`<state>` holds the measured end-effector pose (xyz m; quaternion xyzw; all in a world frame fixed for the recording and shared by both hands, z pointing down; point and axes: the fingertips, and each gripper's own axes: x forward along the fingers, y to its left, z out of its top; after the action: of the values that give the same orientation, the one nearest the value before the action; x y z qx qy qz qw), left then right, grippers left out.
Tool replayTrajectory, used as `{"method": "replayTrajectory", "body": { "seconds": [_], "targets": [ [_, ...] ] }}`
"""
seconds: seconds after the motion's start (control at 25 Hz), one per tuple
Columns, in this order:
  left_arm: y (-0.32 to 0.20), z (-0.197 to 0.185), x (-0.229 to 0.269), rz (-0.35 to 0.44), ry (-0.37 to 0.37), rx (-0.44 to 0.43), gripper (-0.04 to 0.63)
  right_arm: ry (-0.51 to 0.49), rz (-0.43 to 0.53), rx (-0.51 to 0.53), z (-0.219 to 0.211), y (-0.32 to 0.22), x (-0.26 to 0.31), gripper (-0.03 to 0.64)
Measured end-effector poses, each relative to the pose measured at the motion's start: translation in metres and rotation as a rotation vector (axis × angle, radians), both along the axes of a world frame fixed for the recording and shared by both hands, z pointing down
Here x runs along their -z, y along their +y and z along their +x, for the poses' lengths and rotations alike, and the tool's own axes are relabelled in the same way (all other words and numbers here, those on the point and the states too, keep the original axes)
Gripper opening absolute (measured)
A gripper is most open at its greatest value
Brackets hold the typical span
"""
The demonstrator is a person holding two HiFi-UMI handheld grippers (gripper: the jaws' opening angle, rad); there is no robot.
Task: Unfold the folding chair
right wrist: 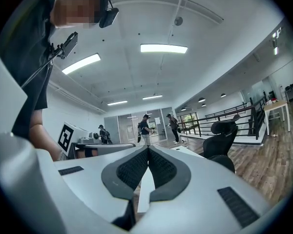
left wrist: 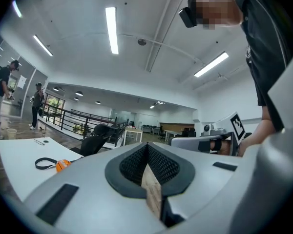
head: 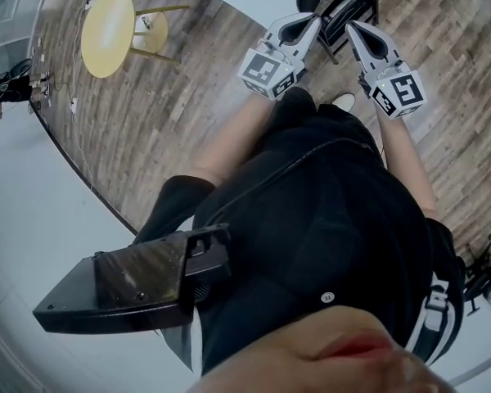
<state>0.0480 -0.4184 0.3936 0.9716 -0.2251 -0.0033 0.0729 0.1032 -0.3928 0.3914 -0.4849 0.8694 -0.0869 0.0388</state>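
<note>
Both tools are shut tight on nothing: the left hand-held gripper (head: 317,19) and the right hand-held gripper (head: 352,27), side by side. Just past their tips, on the wood-plank floor (head: 188,80), stands what looks like the black folding chair (head: 352,2), partly out of view.

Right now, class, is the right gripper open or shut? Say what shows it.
Shut. In the right gripper view, the right gripper has its ribbed pads meeting at the tips, with nothing held between them.
</note>
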Motion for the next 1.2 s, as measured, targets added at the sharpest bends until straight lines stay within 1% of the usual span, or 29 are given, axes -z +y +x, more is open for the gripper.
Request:
{"method": "replayTrajectory", "body": {
  "seconds": [0.2,0.32,0.44,0.48,0.56,0.6,0.64,0.8,0.88,1.0,1.2],
  "targets": [
    [-0.026,-0.003,-0.026,-0.022,-0.058,0.032,-0.002,-0.017,-0.024,-0.015,0.006,-0.009,-0.012,-0.002],
    [-0.051,-0.005,-0.049,-0.065,-0.085,0.029,0.0,-0.012,-0.05,-0.035,0.006,-0.019,-0.024,-0.002],
    [-0.078,-0.005,-0.068,-0.091,-0.11,0.017,0.002,-0.009,-0.076,-0.066,0.006,-0.033,-0.03,-0.002],
    [-0.086,-0.004,-0.075,-0.1,-0.118,0.009,0.018,-0.007,-0.086,-0.076,0.005,-0.037,-0.031,-0.002],
    [-0.104,-0.003,-0.091,-0.127,-0.134,-0.005,0.114,-0.009,-0.104,-0.092,0.002,-0.045,-0.037,-0.002],
    [-0.113,-0.003,-0.1,-0.144,-0.144,-0.009,0.145,-0.012,-0.114,-0.103,0.0,-0.05,-0.04,-0.002],
    [-0.122,-0.004,-0.109,-0.16,-0.156,-0.012,0.158,-0.012,-0.123,-0.115,-0.001,-0.054,-0.044,-0.002],
    [-0.151,0.003,-0.15,-0.198,-0.228,-0.044,0.186,-0.015,-0.153,-0.171,0.001,-0.068,-0.056,-0.002],
    [-0.16,0.008,-0.172,-0.231,-0.266,-0.067,0.21,-0.025,-0.165,-0.2,0.001,-0.073,-0.061,-0.002],
    [-0.166,0.018,-0.193,-0.273,-0.295,-0.1,0.225,-0.036,-0.186,-0.245,0.001,-0.075,-0.067,-0.002],
    [-0.171,0.04,-0.212,-0.294,-0.331,-0.142,0.232,-0.047,-0.211,-0.305,0.009,-0.071,-0.072,-0.002]
  ]
}}
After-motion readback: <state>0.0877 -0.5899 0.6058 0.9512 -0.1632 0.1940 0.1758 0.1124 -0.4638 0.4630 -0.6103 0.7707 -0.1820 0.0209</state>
